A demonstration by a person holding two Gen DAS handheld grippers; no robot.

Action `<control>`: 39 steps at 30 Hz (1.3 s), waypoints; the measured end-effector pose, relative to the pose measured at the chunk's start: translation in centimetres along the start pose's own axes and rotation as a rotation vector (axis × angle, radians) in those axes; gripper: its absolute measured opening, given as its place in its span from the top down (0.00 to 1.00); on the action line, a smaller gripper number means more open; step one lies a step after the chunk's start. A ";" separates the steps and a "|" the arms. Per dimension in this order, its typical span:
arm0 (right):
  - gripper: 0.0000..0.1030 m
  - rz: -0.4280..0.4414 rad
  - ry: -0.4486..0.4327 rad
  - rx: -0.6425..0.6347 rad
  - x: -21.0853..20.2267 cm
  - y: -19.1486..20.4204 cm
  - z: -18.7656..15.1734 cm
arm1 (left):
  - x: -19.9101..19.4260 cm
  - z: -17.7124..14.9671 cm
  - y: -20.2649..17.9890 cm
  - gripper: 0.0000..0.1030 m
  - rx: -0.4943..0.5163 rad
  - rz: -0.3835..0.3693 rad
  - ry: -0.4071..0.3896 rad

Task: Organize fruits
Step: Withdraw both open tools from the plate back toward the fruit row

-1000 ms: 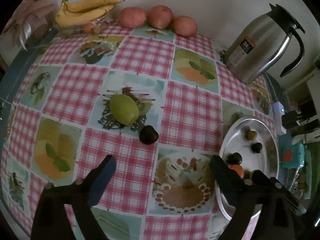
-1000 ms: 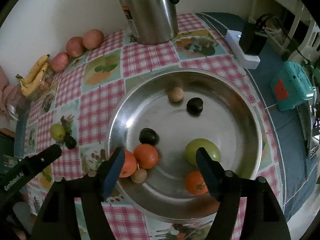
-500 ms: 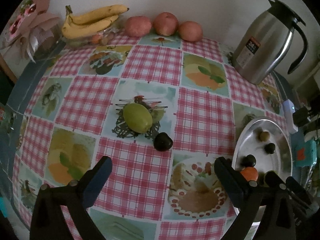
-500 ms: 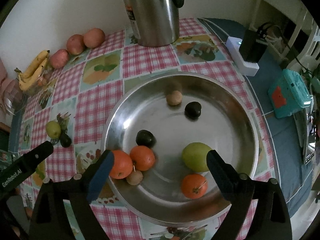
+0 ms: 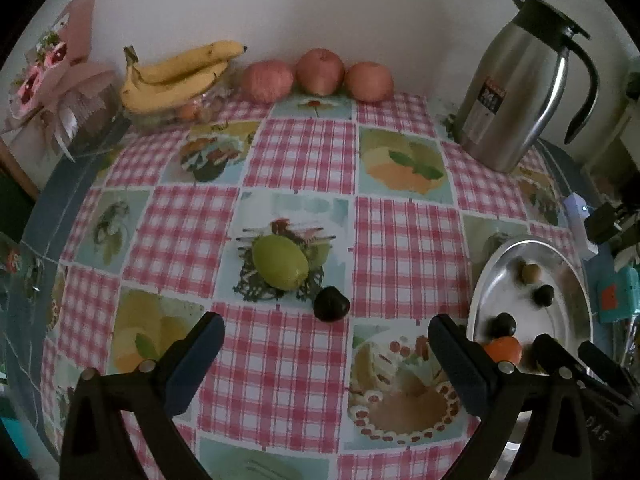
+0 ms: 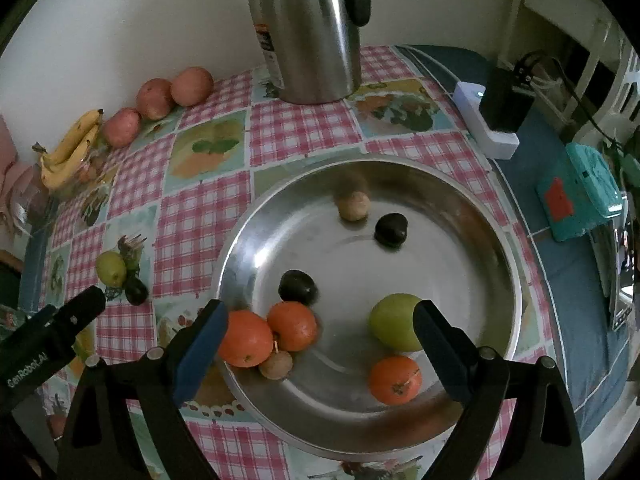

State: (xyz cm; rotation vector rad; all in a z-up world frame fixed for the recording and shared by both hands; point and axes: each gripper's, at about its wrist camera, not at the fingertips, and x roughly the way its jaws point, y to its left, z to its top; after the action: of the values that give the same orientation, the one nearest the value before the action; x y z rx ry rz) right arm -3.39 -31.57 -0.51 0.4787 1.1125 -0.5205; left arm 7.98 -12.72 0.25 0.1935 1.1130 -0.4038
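My right gripper (image 6: 320, 308) hangs open over the near half of the steel plate (image 6: 440, 248), with nothing between its pads. A green fruit (image 6: 394, 322) lies in the plate just inside the right finger. Three oranges, two dark fruits (image 6: 298, 287) and two small brown fruits lie around it. My left gripper (image 5: 326, 322) is open above the checked tablecloth. Just ahead of it a second green fruit (image 5: 280, 262) and a dark fruit (image 5: 330, 304) lie side by side. The plate (image 5: 508, 256) shows at its right.
A steel thermos jug (image 5: 516, 96) stands at the back right. Bananas (image 5: 176, 76) and three red apples (image 5: 320, 72) line the wall, beside a pink bouquet (image 5: 52, 76). Right of the plate are a power strip (image 6: 486, 120) and a teal box (image 6: 580, 192).
The right jaws have spread wider and the green fruit stays in the plate. The left view has tilted, so the fruit on the cloth now sits lower and more central.
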 end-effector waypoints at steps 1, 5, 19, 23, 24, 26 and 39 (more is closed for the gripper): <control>0.09 0.005 0.000 0.001 0.0 0.1 0.0 | -0.1 0.1 0.0 0.00 0.003 -0.005 -0.010; 0.09 0.030 0.005 0.007 0.2 0.4 0.1 | -0.5 0.3 0.3 0.00 0.009 -0.003 -0.035; 0.09 -0.015 0.043 -0.078 1.2 3.2 -0.1 | -0.6 1.0 4.8 0.00 0.014 0.122 -0.036; 0.09 -0.013 0.048 -0.106 1.3 4.8 -0.3 | -0.8 1.2 7.1 0.00 -0.016 0.149 -0.038; 0.09 -0.011 0.049 -0.113 1.3 5.2 -0.4 | -1.0 1.3 7.9 0.00 -0.032 0.153 -0.041; 0.09 -0.005 0.051 -0.125 1.4 6.2 -0.5 | -1.3 1.4 9.1 0.00 -0.059 0.158 -0.046; 0.09 0.070 0.044 -0.222 1.5 12.0 -1.0 | -2.1 1.7 14.0 0.00 -0.184 0.159 -0.065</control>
State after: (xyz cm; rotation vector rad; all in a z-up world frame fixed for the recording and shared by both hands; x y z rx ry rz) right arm 3.77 -21.80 -1.08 0.3351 1.1759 -0.3220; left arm 14.32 -0.05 2.22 0.1051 1.0564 -0.1634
